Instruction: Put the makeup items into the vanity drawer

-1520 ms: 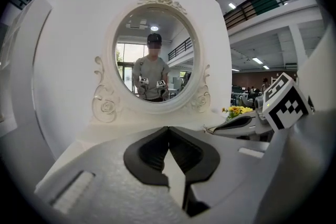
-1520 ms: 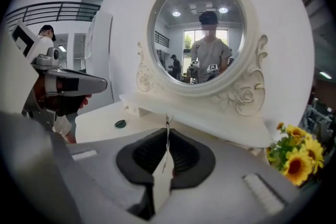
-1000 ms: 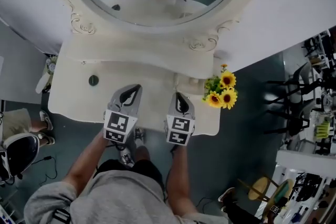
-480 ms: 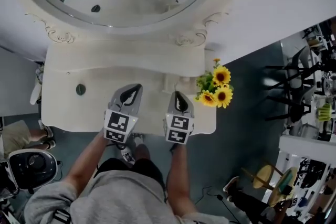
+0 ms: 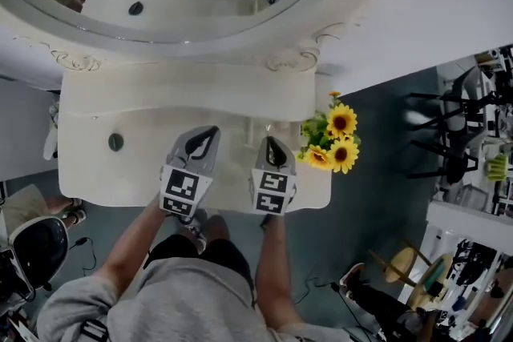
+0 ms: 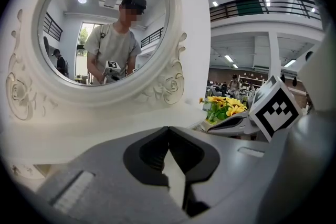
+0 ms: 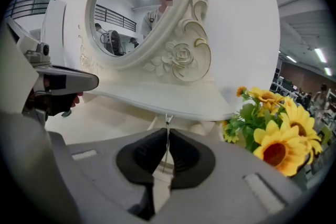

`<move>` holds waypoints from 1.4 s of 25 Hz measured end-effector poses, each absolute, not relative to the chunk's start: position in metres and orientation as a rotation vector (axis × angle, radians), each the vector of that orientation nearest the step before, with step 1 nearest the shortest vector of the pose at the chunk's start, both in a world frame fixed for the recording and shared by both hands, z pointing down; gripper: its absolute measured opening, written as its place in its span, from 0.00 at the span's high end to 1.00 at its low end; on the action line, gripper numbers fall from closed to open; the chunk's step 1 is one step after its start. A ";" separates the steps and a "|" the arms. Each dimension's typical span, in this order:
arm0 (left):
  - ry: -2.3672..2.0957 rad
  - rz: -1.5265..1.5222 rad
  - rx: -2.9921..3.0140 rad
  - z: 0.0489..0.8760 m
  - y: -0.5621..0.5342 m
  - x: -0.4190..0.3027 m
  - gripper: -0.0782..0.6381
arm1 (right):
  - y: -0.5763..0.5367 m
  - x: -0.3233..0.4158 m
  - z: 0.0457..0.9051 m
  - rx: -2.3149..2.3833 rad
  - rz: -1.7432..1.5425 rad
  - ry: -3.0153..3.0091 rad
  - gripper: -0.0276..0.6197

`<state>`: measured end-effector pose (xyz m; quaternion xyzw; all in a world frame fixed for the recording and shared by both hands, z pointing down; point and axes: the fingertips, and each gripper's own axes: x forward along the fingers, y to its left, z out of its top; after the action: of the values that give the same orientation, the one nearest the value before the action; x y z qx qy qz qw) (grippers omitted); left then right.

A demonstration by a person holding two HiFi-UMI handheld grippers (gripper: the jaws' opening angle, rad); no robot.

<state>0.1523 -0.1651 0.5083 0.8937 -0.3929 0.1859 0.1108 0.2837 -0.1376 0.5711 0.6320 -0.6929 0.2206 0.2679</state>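
Claw state: left claw [image 6: 168, 131] has its jaws together with nothing between them. Right claw [image 7: 167, 135] also has its jaws together. A hairline bright streak runs along their seam and just past the tips; I cannot tell whether it is a slim thing pinched there or only a glint. Both claws hover over the front edge of the vanity surface [image 5: 152, 172], side by side, angled down toward it.

Candidate task things: a small dark round item [image 5: 116, 142] lies alone on the left of the surface, well apart from both claws. Two or so pale items [image 5: 268, 128] sit under the raised shelf below the mirror [image 5: 160, 4], just ahead of the right claw and beside the sunflowers [image 5: 337, 140]. They are too faint to identify. No drawer front is in view.

Handling estimate for the round item: probably light, rigid and low, with a smooth rim that may slip. Best hold is likely from above, pads across its width at the rim, squeezed gently. Pale items look like clear plastic or glass, so treat them as fragile.
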 end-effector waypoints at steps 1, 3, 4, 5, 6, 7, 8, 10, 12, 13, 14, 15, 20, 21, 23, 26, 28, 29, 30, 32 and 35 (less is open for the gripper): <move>-1.152 0.549 2.624 0.510 -0.166 0.153 0.88 | -0.138 0.283 0.573 1.701 0.600 -1.868 0.93; -1.149 0.554 2.620 0.512 -0.168 0.153 0.88 | -0.139 0.282 0.575 1.699 0.606 -1.868 0.93; -1.149 0.556 2.619 0.513 -0.168 0.152 0.88 | -0.139 0.282 0.575 1.703 0.606 -1.868 0.93; -1.147 0.557 2.618 0.513 -0.169 0.152 0.88 | -0.140 0.282 0.575 1.711 0.603 -1.868 0.93; -1.146 0.558 2.618 0.514 -0.169 0.152 0.88 | -0.141 0.282 0.574 1.723 0.598 -1.869 0.93; -1.144 0.560 2.618 0.514 -0.169 0.152 0.88 | -0.142 0.283 0.573 1.736 0.592 -1.871 0.93; -1.142 0.561 2.618 0.515 -0.170 0.152 0.88 | -0.143 0.283 0.572 1.745 0.589 -1.876 0.88; -1.141 0.563 2.617 0.516 -0.170 0.152 0.88 | -0.142 0.282 0.573 1.752 0.604 -1.885 0.77; -1.141 0.565 2.615 0.516 -0.169 0.151 0.88 | -0.141 0.283 0.576 1.751 0.615 -1.887 0.75; -1.141 0.565 2.615 0.516 -0.169 0.151 0.88 | -0.140 0.284 0.576 1.751 0.611 -1.885 0.75; -1.141 0.564 2.616 0.516 -0.168 0.150 0.88 | -0.139 0.284 0.577 1.750 0.609 -1.883 0.75; -1.141 0.563 2.617 0.515 -0.168 0.150 0.88 | -0.138 0.284 0.576 1.750 0.611 -1.883 0.75; -1.139 0.556 2.624 0.512 -0.166 0.151 0.88 | -0.133 0.284 0.574 1.754 0.638 -1.876 0.75; -1.139 0.552 2.626 0.510 -0.166 0.151 0.88 | -0.134 0.284 0.571 1.759 0.626 -1.880 0.75; -1.144 0.543 2.631 0.507 -0.166 0.151 0.88 | -0.136 0.283 0.563 1.769 0.591 -1.893 0.75; -1.159 0.522 2.640 0.497 -0.165 0.148 0.88 | -0.135 0.279 0.552 1.778 0.592 -1.905 0.75; -1.172 0.507 2.649 0.488 -0.165 0.145 0.88 | -0.132 0.278 0.546 1.778 0.578 -1.901 0.75; -1.180 0.499 2.653 0.483 -0.164 0.143 0.88 | -0.132 0.276 0.541 1.779 0.559 -1.907 0.75; -1.190 0.491 2.656 0.478 -0.163 0.140 0.88 | -0.133 0.273 0.534 1.783 0.539 -1.920 0.75; -1.214 0.473 2.659 0.469 -0.162 0.134 0.88 | -0.134 0.265 0.519 1.794 0.510 -1.954 0.75; -1.252 0.449 2.664 0.456 -0.158 0.123 0.88 | -0.133 0.251 0.500 1.794 0.470 -1.997 0.75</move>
<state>0.1227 -0.1580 0.4563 0.8916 -0.4190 0.1504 0.0822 0.2508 -0.1334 0.5002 0.6442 -0.7168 0.1689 0.2067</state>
